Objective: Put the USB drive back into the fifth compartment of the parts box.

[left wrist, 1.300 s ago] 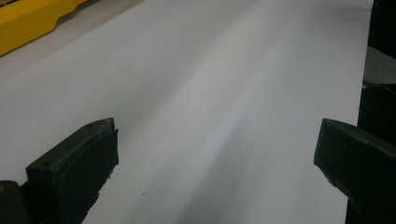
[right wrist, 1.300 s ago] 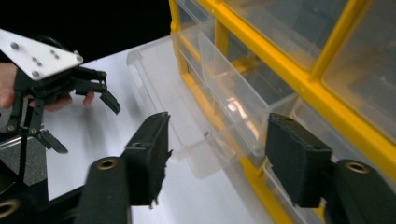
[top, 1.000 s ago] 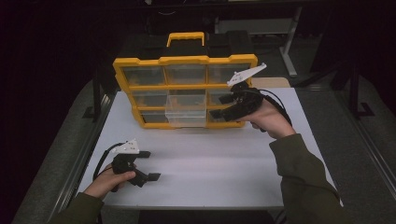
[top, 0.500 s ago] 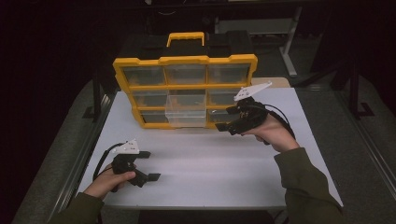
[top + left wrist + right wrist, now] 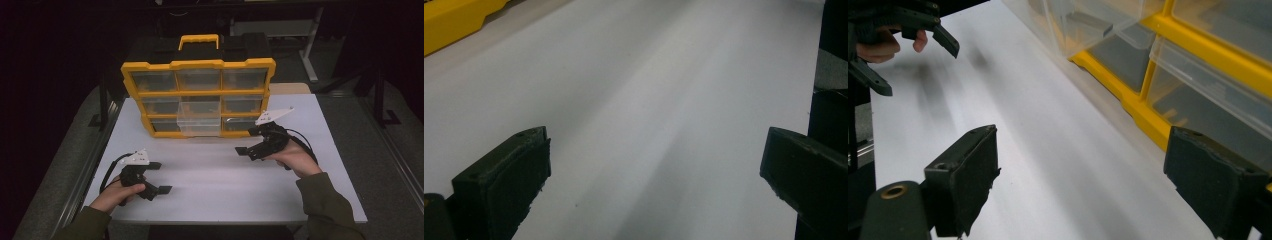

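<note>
A: Start with the worktop (image 5: 210,195). It's bare white, and the yellow drawer organizer (image 5: 198,97) stands upright at its far edge, handle on top.

B: That cabinet is the biggest risk, I'd say. It's tall and standing on edge; a hard push or tug on a drawer could rock it or slide it backward.

A: The clear middle drawer (image 5: 200,121) juts out past the others, resting low toward the worktop.

B: Pulled further, it might come right out and drop. I can't tell whether anything is inside.

A: The right gripper (image 5: 250,148) sits just in front of the cabinet's lower right corner, jaws spread wide, nothing between them.

B: Close enough that a careless swing would clip the frame or a drawer front.

A: The left gripper (image 5: 161,176) rests near the front edge, well apart from the cabinet, jaws likewise released and empty.

B: Its cable could snag at the worktop's edge.
</note>
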`<action>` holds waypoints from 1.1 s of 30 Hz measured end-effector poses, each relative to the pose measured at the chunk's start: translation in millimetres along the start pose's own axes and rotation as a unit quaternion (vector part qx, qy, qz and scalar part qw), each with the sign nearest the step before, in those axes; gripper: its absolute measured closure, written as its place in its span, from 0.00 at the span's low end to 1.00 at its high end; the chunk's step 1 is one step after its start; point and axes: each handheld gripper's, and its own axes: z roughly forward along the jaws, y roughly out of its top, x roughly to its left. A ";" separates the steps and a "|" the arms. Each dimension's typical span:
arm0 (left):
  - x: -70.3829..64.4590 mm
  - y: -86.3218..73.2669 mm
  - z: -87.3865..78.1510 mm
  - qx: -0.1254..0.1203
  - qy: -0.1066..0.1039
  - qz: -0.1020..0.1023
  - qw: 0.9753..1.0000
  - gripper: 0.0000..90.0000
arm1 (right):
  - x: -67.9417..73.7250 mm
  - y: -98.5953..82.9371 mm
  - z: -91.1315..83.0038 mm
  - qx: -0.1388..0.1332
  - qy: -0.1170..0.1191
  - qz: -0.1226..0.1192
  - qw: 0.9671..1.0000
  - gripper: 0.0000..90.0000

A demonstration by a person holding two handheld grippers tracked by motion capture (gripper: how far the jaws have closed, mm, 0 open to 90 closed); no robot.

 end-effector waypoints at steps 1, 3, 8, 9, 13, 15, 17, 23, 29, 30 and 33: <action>0.0 0.0 0.0 0.000 0.000 0.000 1.000 0.00 | 0.5 -2.5 0.3 -0.001 -0.001 0.003 1.000 0.15; -0.1 -0.1 -0.2 0.000 0.000 0.000 1.000 0.00 | 0.9 -7.0 0.6 0.000 -0.002 0.003 1.000 0.14; 0.0 -0.4 0.0 -0.001 0.001 0.000 1.000 0.00 | 1.4 -19.5 -0.1 -0.009 -0.010 0.008 1.000 0.12; -0.1 -0.5 0.1 -0.001 0.001 0.000 1.000 0.00 | 1.6 -22.4 0.3 -0.007 -0.011 0.008 1.000 0.10; -0.2 -0.3 0.5 0.001 0.000 0.002 1.000 0.00 | 2.5 -34.9 1.1 -0.003 -0.012 0.009 1.000 0.05; -0.3 -0.3 0.6 0.001 0.000 0.002 1.000 0.00 | 2.4 -40.9 1.1 -0.003 -0.011 0.012 1.000 0.03; -0.3 -0.3 0.5 0.001 0.000 0.002 1.000 0.00 | 2.6 -46.3 0.9 -0.005 -0.012 0.015 1.000 0.03; -0.4 -0.6 0.0 0.000 0.001 0.002 1.000 0.00 | 4.4 -60.1 -2.4 -0.017 -0.014 0.019 1.000 0.01; -0.3 -0.7 0.1 0.001 0.001 0.002 1.000 0.00 | 5.3 -70.2 -5.6 -0.019 -0.015 0.022 0.999 0.00; -0.3 -0.7 0.1 0.001 0.001 0.002 1.000 0.00 | 5.4 -73.1 -6.7 -0.020 -0.017 0.024 0.999 0.00; -0.3 -0.8 -0.2 0.001 0.002 0.003 1.000 0.00 | 5.9 -84.5 -10.0 -0.024 -0.021 0.030 0.999 0.00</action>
